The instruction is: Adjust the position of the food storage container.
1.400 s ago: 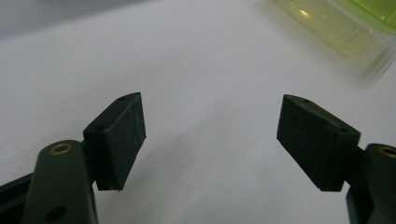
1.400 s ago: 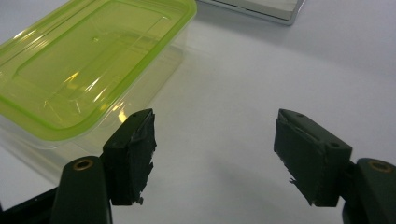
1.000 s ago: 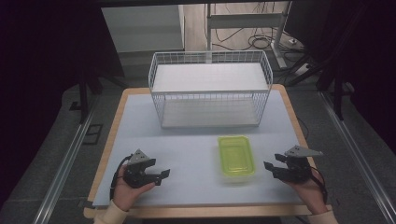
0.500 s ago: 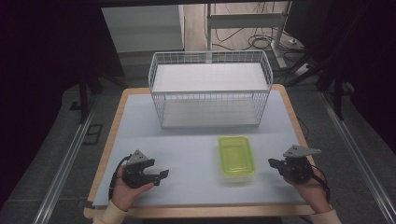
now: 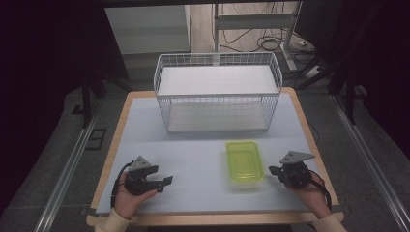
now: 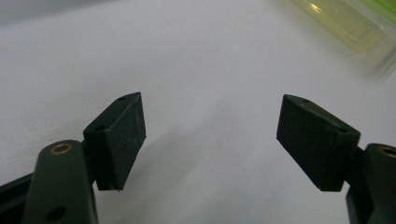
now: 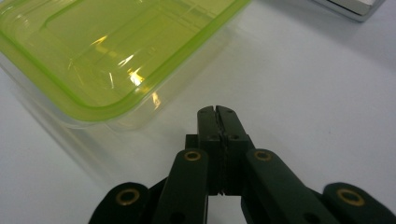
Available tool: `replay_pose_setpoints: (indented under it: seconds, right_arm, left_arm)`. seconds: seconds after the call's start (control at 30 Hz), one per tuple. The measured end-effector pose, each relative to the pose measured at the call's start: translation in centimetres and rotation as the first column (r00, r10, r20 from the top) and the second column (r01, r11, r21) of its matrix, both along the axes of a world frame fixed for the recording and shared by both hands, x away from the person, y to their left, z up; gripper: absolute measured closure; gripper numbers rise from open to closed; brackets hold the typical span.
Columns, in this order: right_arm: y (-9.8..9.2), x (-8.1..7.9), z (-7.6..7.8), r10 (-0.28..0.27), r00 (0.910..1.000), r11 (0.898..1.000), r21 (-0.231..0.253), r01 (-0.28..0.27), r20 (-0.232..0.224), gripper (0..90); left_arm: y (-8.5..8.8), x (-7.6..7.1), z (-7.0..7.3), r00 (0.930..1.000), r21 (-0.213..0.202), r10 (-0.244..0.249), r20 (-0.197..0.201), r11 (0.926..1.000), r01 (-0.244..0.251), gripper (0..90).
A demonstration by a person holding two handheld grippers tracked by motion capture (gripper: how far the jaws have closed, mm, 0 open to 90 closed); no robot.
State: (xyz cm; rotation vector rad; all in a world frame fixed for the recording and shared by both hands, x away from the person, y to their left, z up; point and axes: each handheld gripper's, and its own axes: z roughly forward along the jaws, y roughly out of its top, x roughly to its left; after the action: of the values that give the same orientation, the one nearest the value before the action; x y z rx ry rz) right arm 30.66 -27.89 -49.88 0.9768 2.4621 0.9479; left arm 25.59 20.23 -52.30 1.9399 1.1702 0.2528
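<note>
Yellow-green plastic marks the thing in hand: a lidded box point(image 5: 244, 161) lying flat on the pale counter point(image 5: 193, 145), in front of the white wire basket point(image 5: 217, 92) and apart from it. From the high view, the box sits between the two hands, much nearer the right gripper point(image 5: 276, 171), whose tip points at the box's right side from just beside it. The left gripper point(image 5: 167, 181) rests well apart from the box, near the counter's front left. Compared with a second ago, the right fingers have snapped together: then they stood spread, now they are clenched with nothing between them. The box has not shifted, and neither hand has travelled noticeably.

In the left gripper view, the left fingers point(image 6: 119, 135) stand released, wide apart over bare counter, with a corner of the box point(image 6: 345, 23) at the top right edge.

In the right gripper view, the right fingers point(image 7: 226, 126) are pressed flat against each other, empty, their tip just short of the box's point(image 7: 107, 51) clear wall below its green rim.

My reading: closing on air beside the box is no grasp. It looks like a test clench before work begins, or possibly readiness to nudge the box with a closed tip. To lift it, the fingers would have to reopen.
</note>
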Motion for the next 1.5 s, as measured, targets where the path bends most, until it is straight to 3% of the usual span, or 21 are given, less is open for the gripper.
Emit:
replay_pose_setpoints:
  seconds: [0.27,0.83,1.27,1.5]
  right_arm:
    - [1.6,-0.1,-0.6,0.051,0.9986,0.998,-0.025,-0.052,-0.012,89.9]
    - [3.1,-1.0,-0.5,0.108,0.9940,0.994,-0.010,-0.109,-0.011,89.9]
    - [6.9,-2.2,-0.7,0.217,0.9762,0.976,-0.019,-0.217,0.000,89.9]
    - [9.0,-2.7,-0.9,0.246,0.9693,0.969,-0.017,-0.246,0.002,89.9]
  left_arm:
    - [-0.3,0.1,-0.3,0.9997,-0.004,-0.015,-0.018,0.9999,0.015,23.7]
    - [-0.4,0.1,-0.4,0.9996,-0.006,-0.017,-0.023,0.9998,0.017,23.7]
    - [-0.3,0.1,-0.4,0.9995,-0.015,-0.015,-0.027,0.9998,0.015,23.6]
    - [-0.2,0.1,-0.3,0.9994,-0.020,-0.018,-0.030,0.9996,0.018,23.7]
